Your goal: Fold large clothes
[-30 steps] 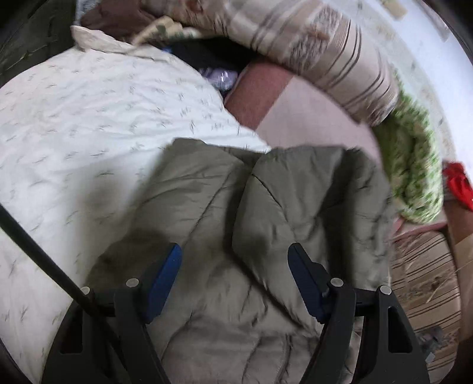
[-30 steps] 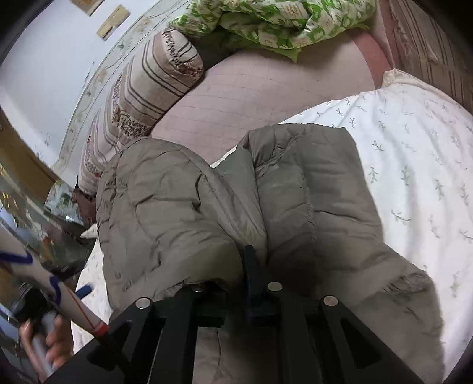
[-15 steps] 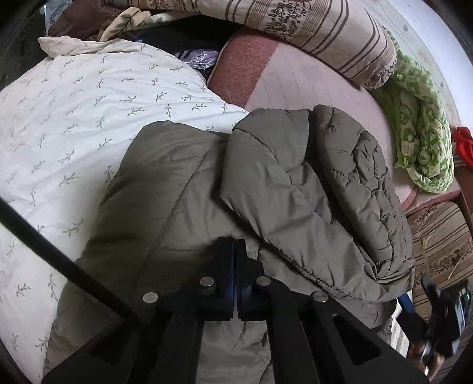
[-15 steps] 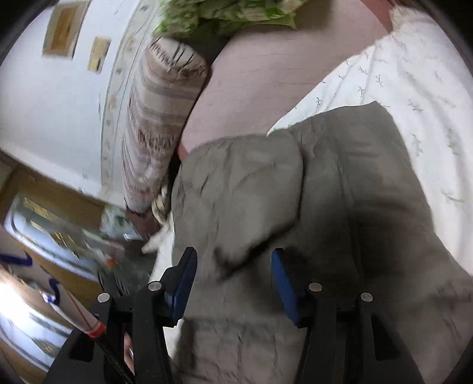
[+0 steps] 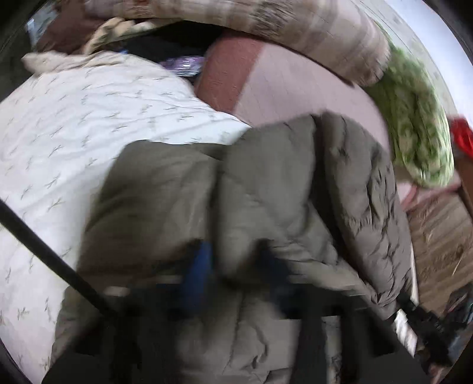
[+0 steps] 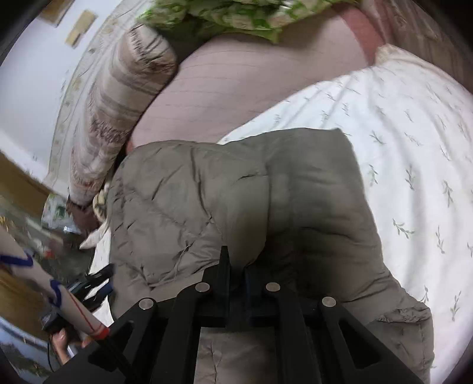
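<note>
Olive puffer jacket (image 5: 266, 212) is seen spread on the white leaf-print quilt (image 5: 97, 124) in the left wrist view, filling the centre and lower frame, with one quilted panel folded over toward 2 o'clock. The frame is heavily motion-blurred. The left gripper (image 5: 233, 274) is placed at 6 o'clock over the jacket; its blue-padded fingers (image 5: 198, 265) are seen parted with a clear gap, jacket fabric lying between them, though whether cloth is touched cannot be told through the blur. A pink mattress sheet (image 5: 295, 88) is seen at 12 o'clock beyond the quilt, a striped bolster (image 5: 310, 32) at 1 o'clock, a green patterned blanket (image 5: 414, 130) at 2 o'clock. In the right wrist view the jacket (image 6: 251, 206) is centred, lying partly on the quilt (image 6: 414, 147) at 3 o'clock and just reaching the pink sheet (image 6: 251, 88) at 12 o'clock. The right gripper (image 6: 235, 265) is at 6 o'clock, fingers drawn close together and pinched on a raised fold of the jacket. The striped bolster (image 6: 118, 103) is at 10 o'clock, the green blanket (image 6: 230, 14) at 12 o'clock. The left hand (image 6: 63, 345) is seen at 8 o'clock, holding its tool.
</note>
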`<state>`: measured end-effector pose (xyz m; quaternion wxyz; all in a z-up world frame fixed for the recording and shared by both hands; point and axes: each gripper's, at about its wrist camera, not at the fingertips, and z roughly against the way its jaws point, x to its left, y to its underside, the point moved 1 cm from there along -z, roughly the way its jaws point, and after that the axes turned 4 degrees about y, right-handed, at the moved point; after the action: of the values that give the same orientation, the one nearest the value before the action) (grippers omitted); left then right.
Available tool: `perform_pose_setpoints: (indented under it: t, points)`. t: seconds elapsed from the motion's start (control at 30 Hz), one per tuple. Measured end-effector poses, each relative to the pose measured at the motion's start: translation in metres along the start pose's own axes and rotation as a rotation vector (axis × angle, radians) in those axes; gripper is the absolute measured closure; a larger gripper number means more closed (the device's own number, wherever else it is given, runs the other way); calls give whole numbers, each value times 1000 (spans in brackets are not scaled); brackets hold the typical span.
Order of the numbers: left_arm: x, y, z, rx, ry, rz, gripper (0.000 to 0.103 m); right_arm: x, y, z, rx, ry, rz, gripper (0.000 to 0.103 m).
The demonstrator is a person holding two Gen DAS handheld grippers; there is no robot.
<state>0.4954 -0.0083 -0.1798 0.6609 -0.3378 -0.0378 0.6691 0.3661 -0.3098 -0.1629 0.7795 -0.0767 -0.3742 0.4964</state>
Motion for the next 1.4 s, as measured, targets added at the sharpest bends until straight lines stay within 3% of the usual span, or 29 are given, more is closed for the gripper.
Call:
perform_pose_setpoints:
  t: [0.07,0.13,0.23,0.3,0.33,0.37,0.4,0.43,0.47,0.53,0.63,0.77,0.87,0.93,1.0,1.23,1.27,1.4]
  points:
    - [-11,5,5,-20,-34,-63,95,3,0,0,3,21,27,95]
    - [-17,7,21,-60,-24,-74,96,4,-2,11,-30,12,47,95]
    - [-12,19,23,-29,-9,-49,95,0,-3,6,-24,67,72,95]
    - [-10,34,7,-9,-79,-104,89,-8,4,-14,58,42,54,94]
    - [-12,38,9,-21,-95,-118,88,-8,5,-13,59,34,45,92]
    - [-15,41,19,-43,-114,-110,78,-6,7,-6,46,28,44,89]
    - [-17,45,30,-63,-127,-99,72,-2,10,6,38,14,67,82]
    - [-22,52,52,-115,-127,-105,58,-1,16,18,23,-15,91,60]
    - [-24,61,72,-166,-119,-125,42,-2,22,29,2,-32,106,30]
    - [-23,85,104,-231,-158,-147,31,-9,39,54,-44,-16,121,17]
    - [-8,121,138,-231,-213,-149,31,-26,67,83,-39,38,117,17]
    - [31,173,186,-225,-340,-119,31,-52,101,123,-38,58,51,17]
    - [65,194,214,-185,-344,-38,31,-66,123,145,-35,121,42,17]
    - [86,204,232,-160,-391,21,31,-71,132,158,-42,146,34,17]
    - [99,213,244,-130,-361,79,31,-78,139,174,-41,138,0,17]
    - [120,224,219,-8,-334,98,30,-95,170,185,79,323,-53,17]
    - [126,225,209,39,-324,116,30,-97,174,184,100,322,-64,17]
    - [127,228,188,107,-292,132,30,-95,179,166,226,251,-31,17]
